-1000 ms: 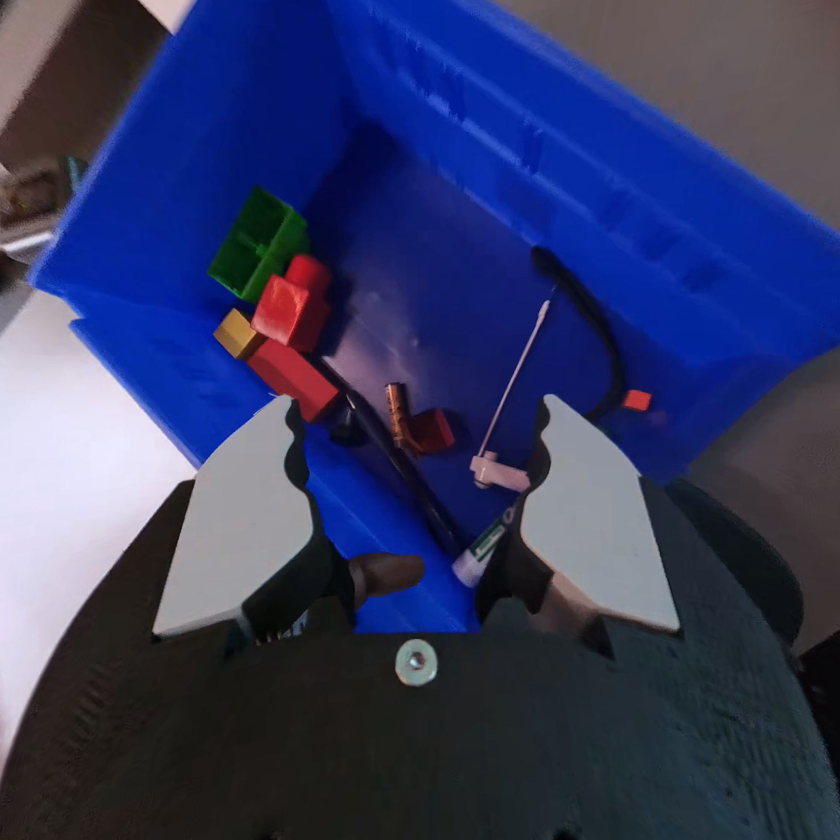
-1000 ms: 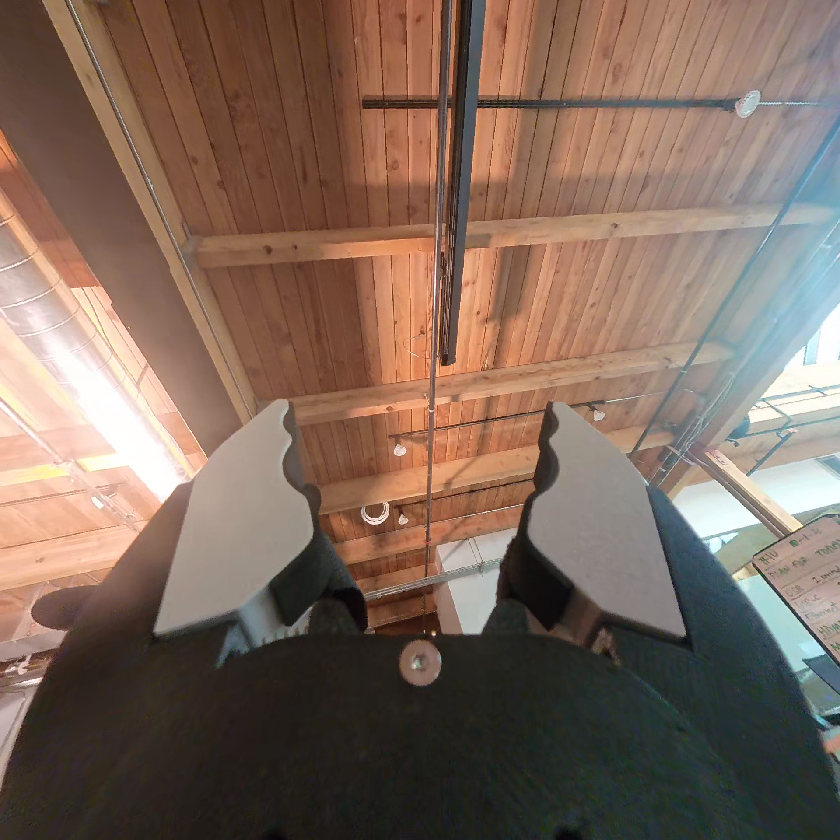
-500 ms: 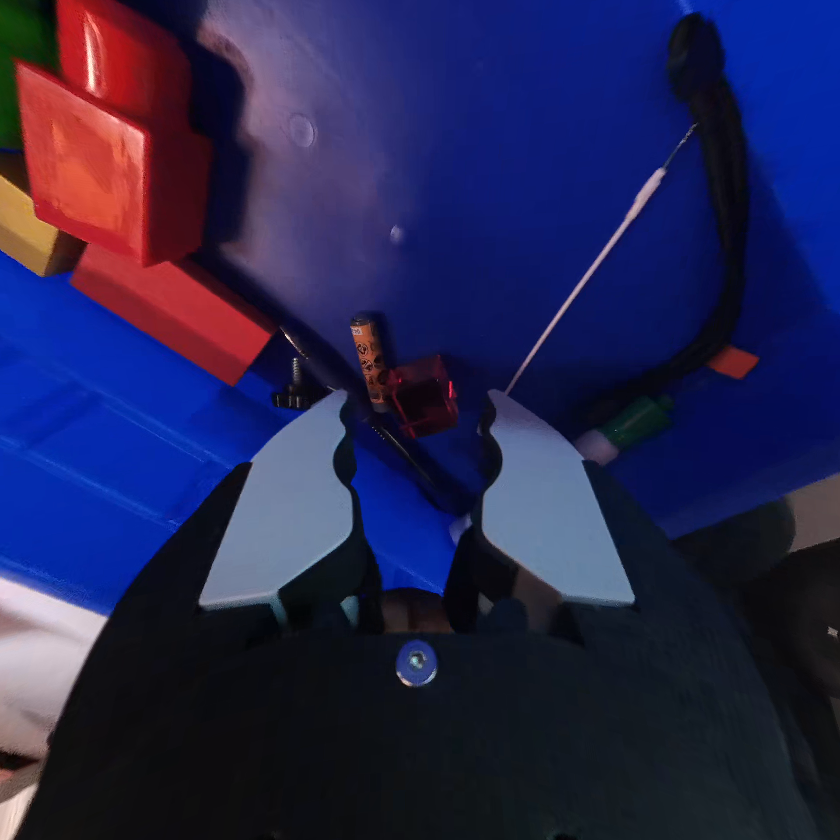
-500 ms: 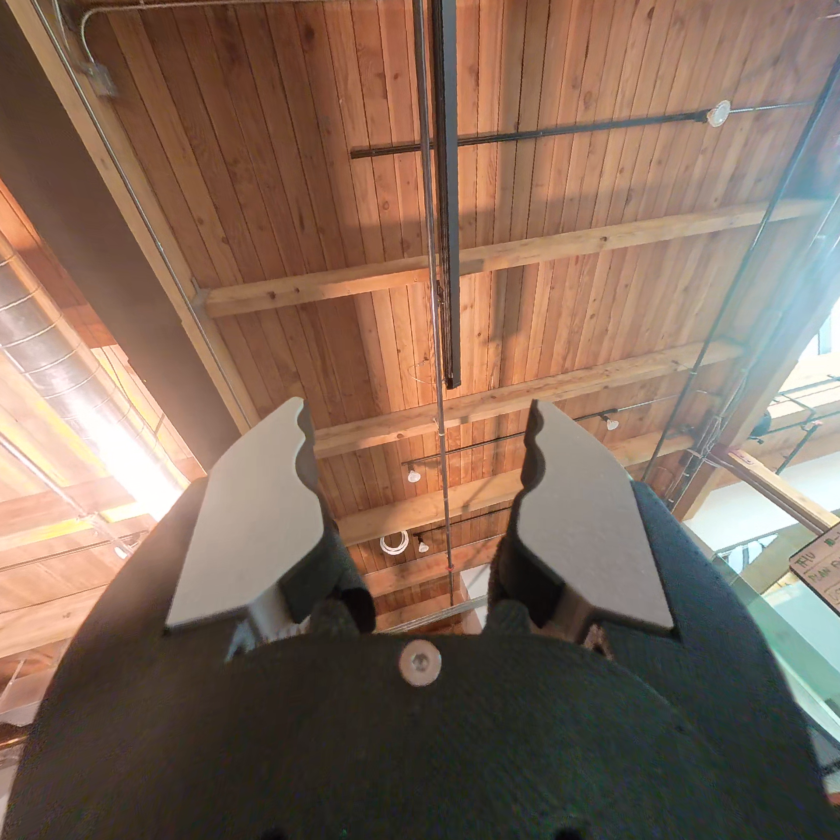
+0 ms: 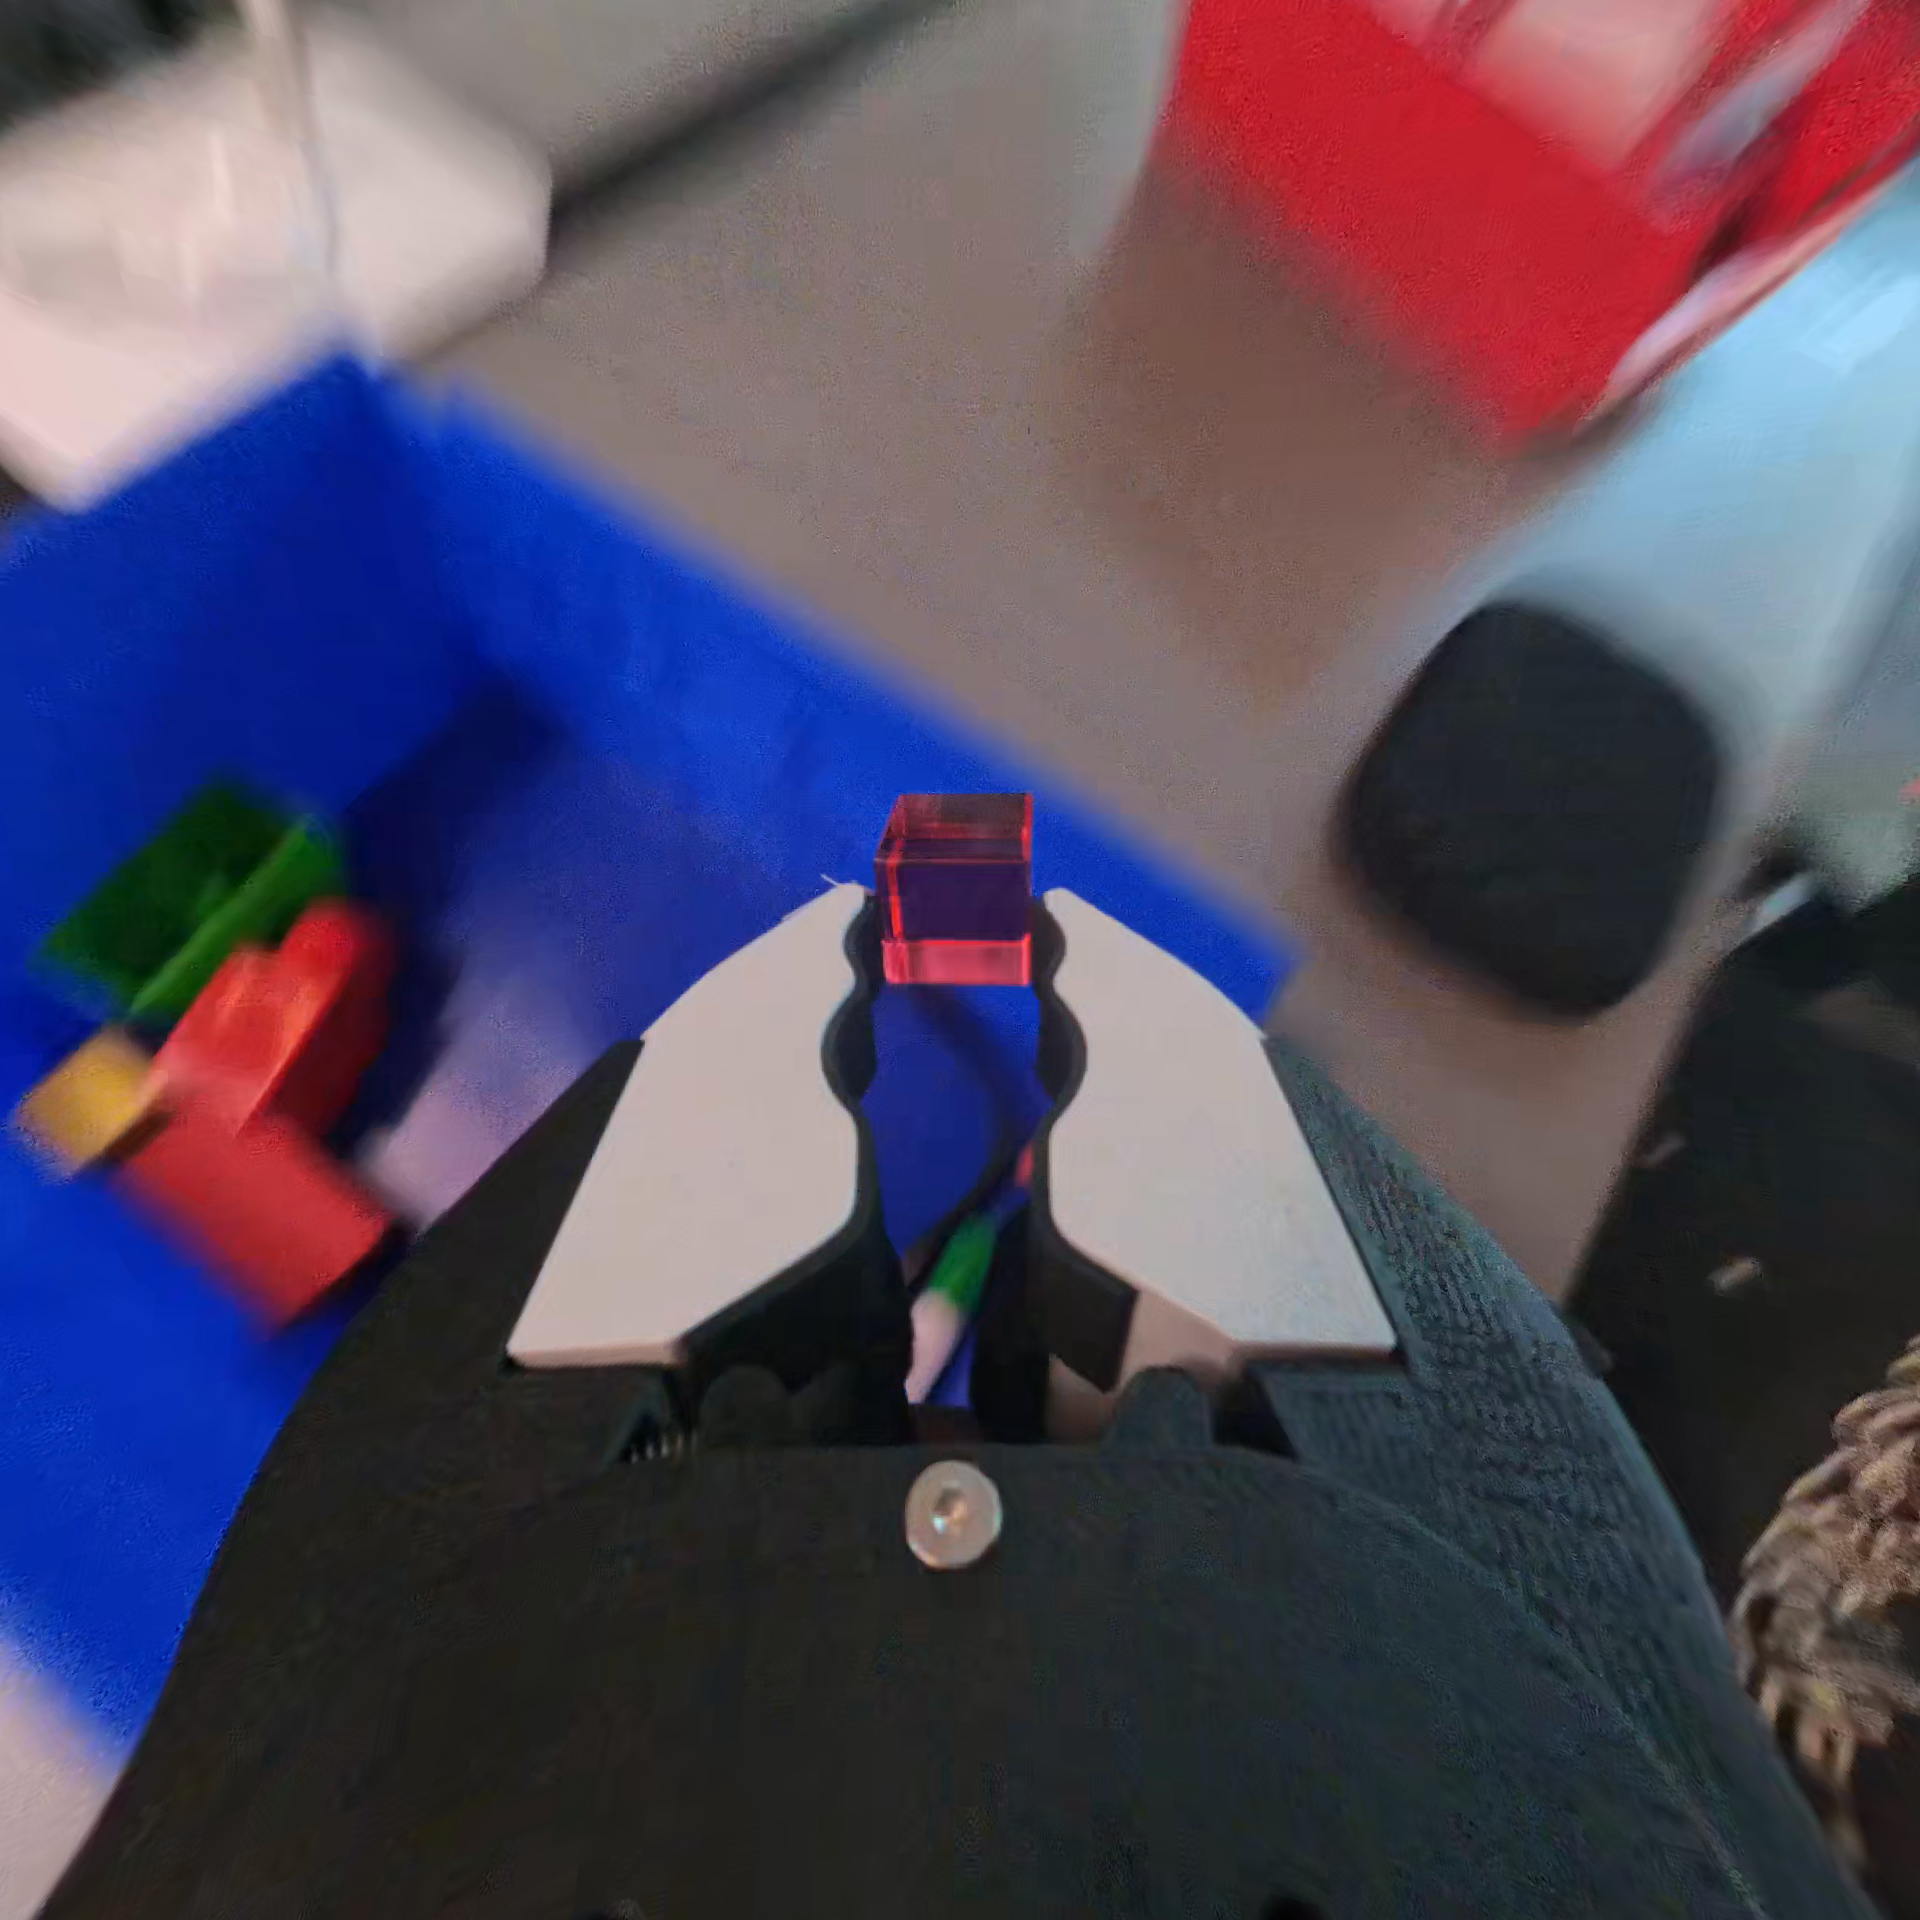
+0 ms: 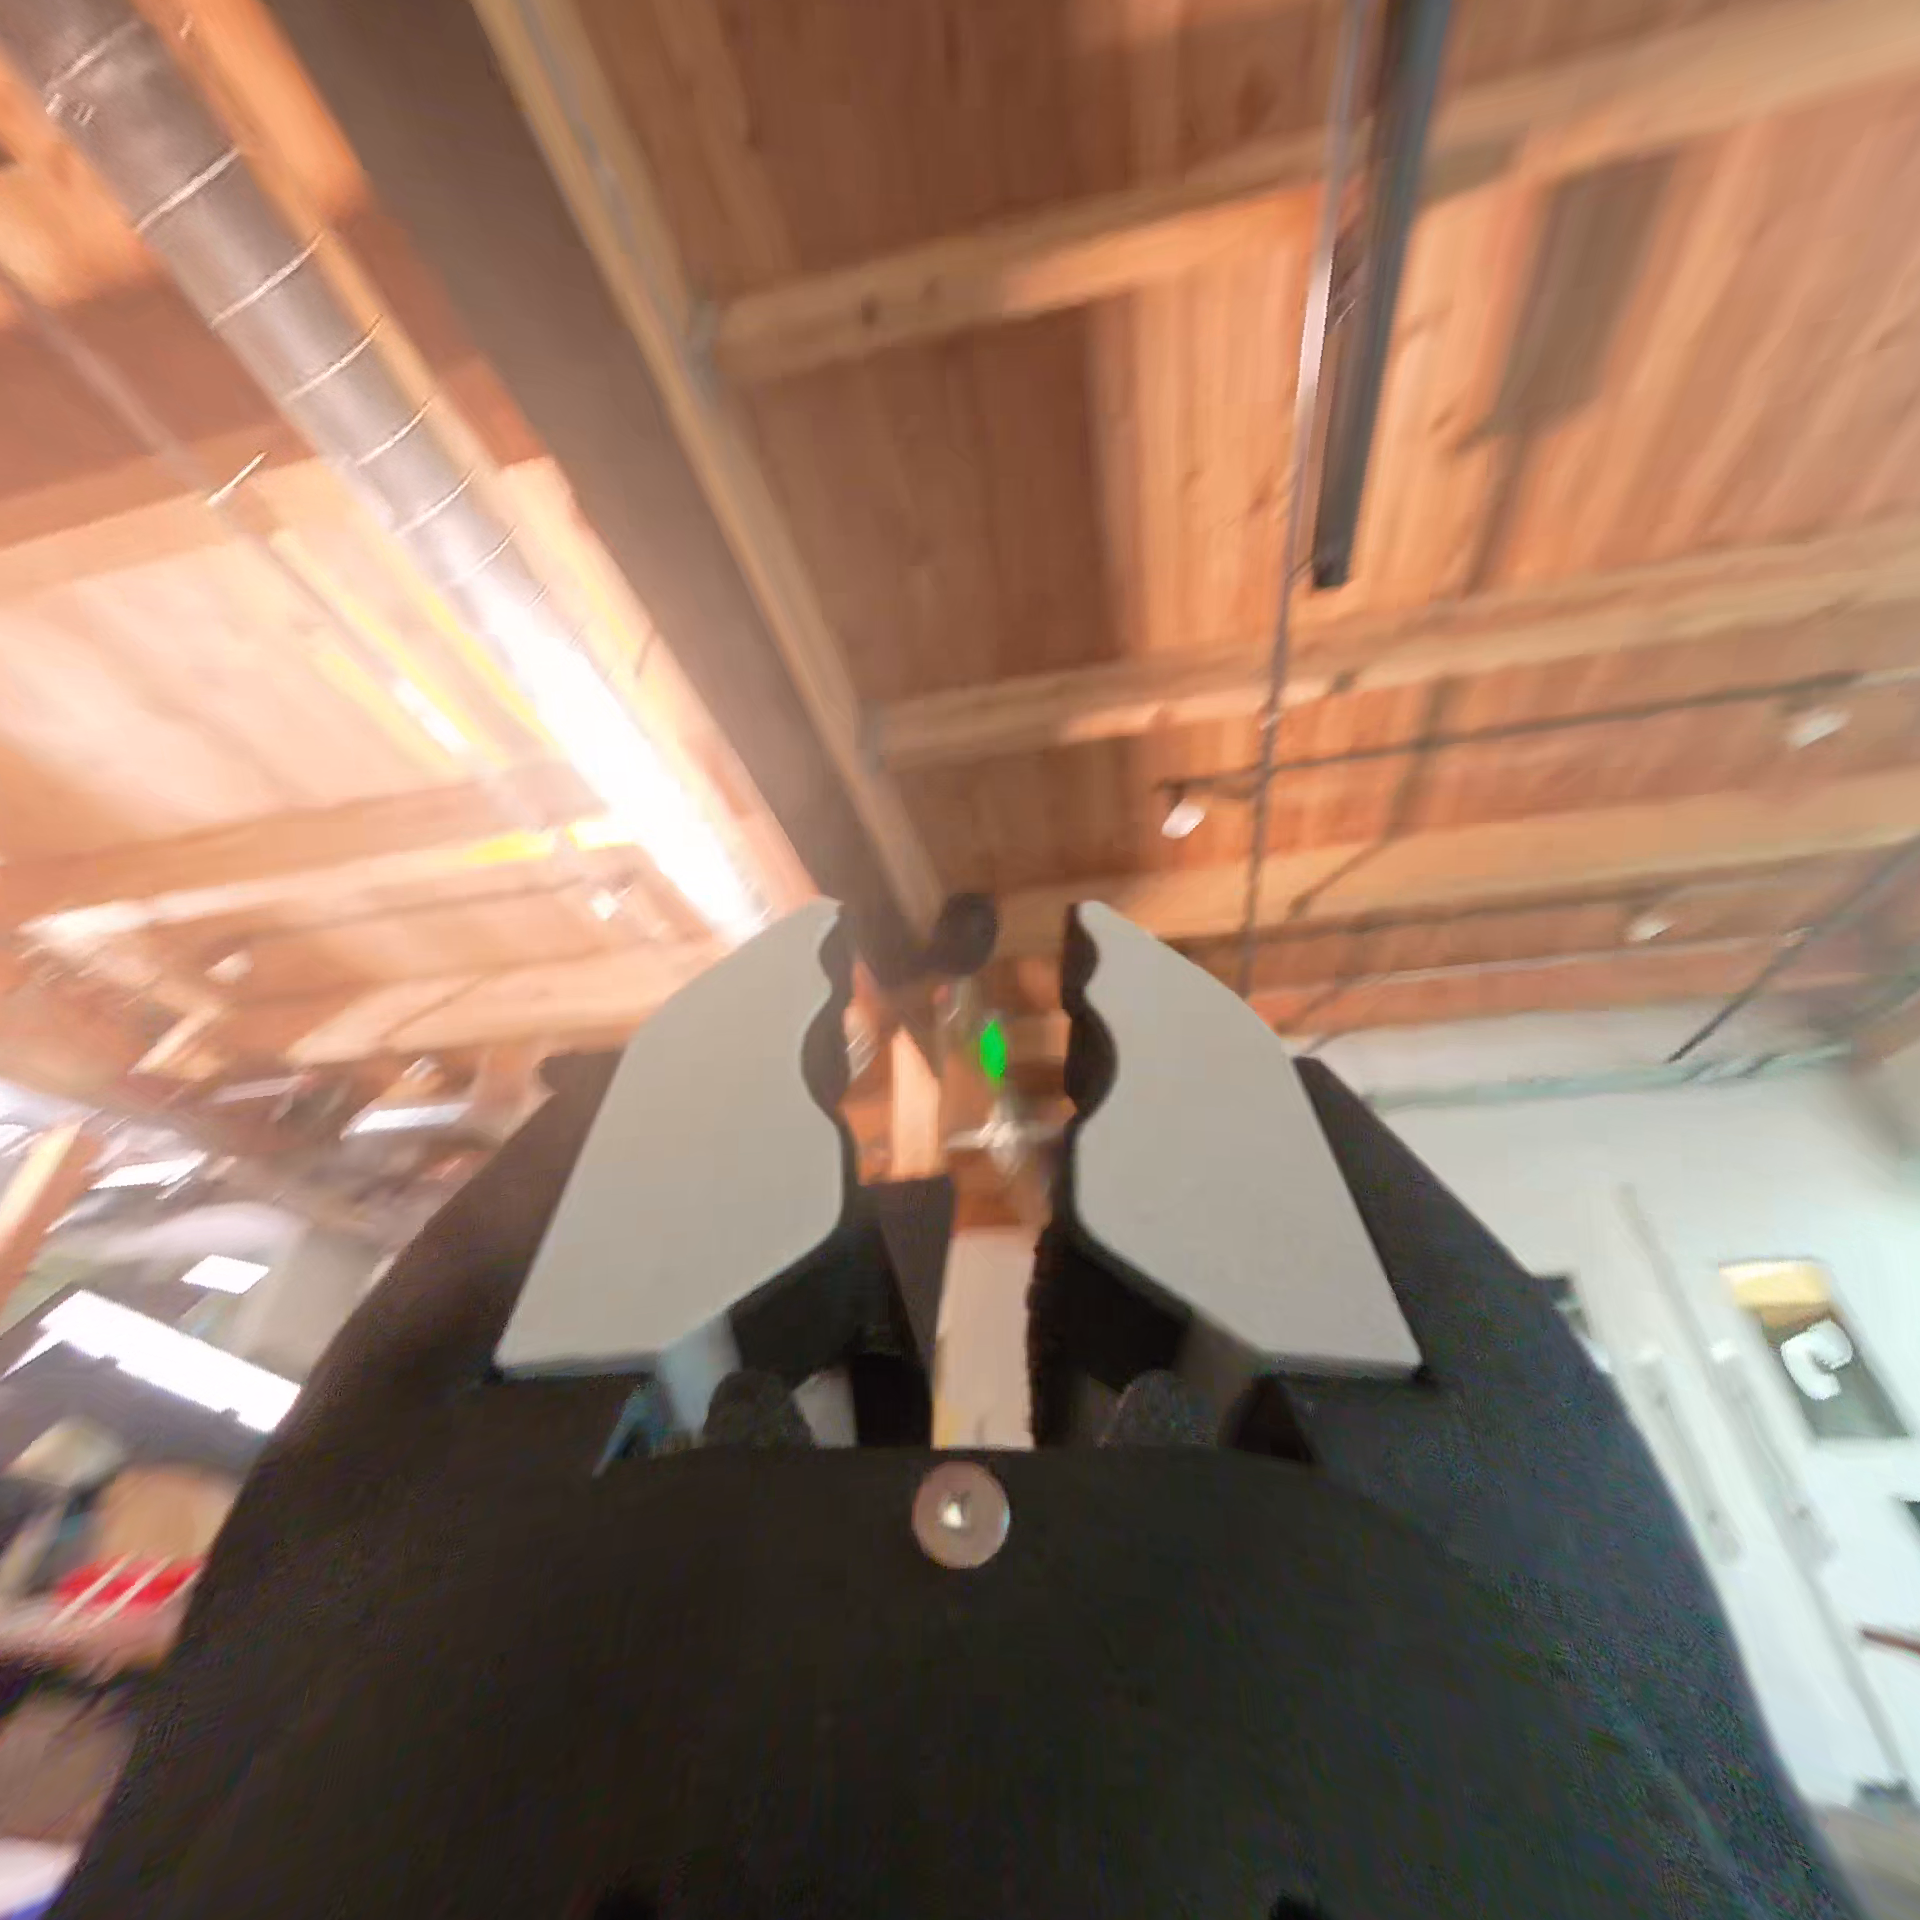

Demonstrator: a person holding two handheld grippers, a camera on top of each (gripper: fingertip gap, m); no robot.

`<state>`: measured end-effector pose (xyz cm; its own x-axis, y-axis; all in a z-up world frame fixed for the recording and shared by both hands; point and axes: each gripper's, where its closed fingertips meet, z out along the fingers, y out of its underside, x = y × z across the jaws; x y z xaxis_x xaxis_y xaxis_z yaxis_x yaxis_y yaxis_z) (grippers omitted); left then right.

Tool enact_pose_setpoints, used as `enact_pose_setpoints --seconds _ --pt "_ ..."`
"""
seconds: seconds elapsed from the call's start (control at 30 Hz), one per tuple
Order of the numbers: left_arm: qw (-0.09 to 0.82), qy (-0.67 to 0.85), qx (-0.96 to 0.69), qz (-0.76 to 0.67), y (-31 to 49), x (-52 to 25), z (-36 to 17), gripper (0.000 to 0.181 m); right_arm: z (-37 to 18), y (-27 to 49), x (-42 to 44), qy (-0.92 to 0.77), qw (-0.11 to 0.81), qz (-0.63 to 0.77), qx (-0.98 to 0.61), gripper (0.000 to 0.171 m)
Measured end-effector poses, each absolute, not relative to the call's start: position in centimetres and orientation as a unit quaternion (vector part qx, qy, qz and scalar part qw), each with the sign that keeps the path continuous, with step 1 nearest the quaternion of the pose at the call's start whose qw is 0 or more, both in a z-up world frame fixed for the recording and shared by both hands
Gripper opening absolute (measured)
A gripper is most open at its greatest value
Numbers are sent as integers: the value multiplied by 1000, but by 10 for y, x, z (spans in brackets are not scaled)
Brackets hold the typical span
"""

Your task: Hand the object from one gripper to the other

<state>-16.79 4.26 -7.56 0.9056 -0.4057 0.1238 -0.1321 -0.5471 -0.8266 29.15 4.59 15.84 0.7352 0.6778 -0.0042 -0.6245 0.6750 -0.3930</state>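
Observation:
My left gripper point(image 5: 954, 920) is shut on a small clear red cube point(image 5: 956, 899), pinched between its fingertips and held up above the blue bin point(image 5: 623, 727). The view is blurred by motion. My right gripper point(image 6: 954, 935) points up at a wooden ceiling. Its jaws stand a narrow gap apart with nothing between them. Neither gripper shows in the other's view.
The blue bin holds red blocks point(image 5: 270, 1039), a green block point(image 5: 197, 894), a yellow block point(image 5: 88, 1096) and a green-and-white marker point(image 5: 951, 1288). A red bin point(image 5: 1507, 208) is at the upper right. A black rounded object point(image 5: 1527, 810) lies to the right on the grey floor.
My left gripper has closed on the red cube and lifted it out of the bin. My right gripper's jaws have narrowed and it has tilted away from straight up.

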Motion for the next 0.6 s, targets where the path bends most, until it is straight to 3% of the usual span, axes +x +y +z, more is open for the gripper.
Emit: enact_pose_setpoints --seconds 0.07,0.17,0.3,0.6 --pt "574 163 -758 -264 31 -124 -24 27 153 51 257 -134 883 383 -235 23" --pt "629 160 -640 -412 0 -76 21 27 125 44 182 -299 788 424 -333 12" --pt "602 164 -579 -525 -26 -33 37 26 75 -2 101 -510 677 404 -344 50" --pt "495 286 -587 -573 -68 36 20 27 20 -65 31 -649 705 217 -185 51"
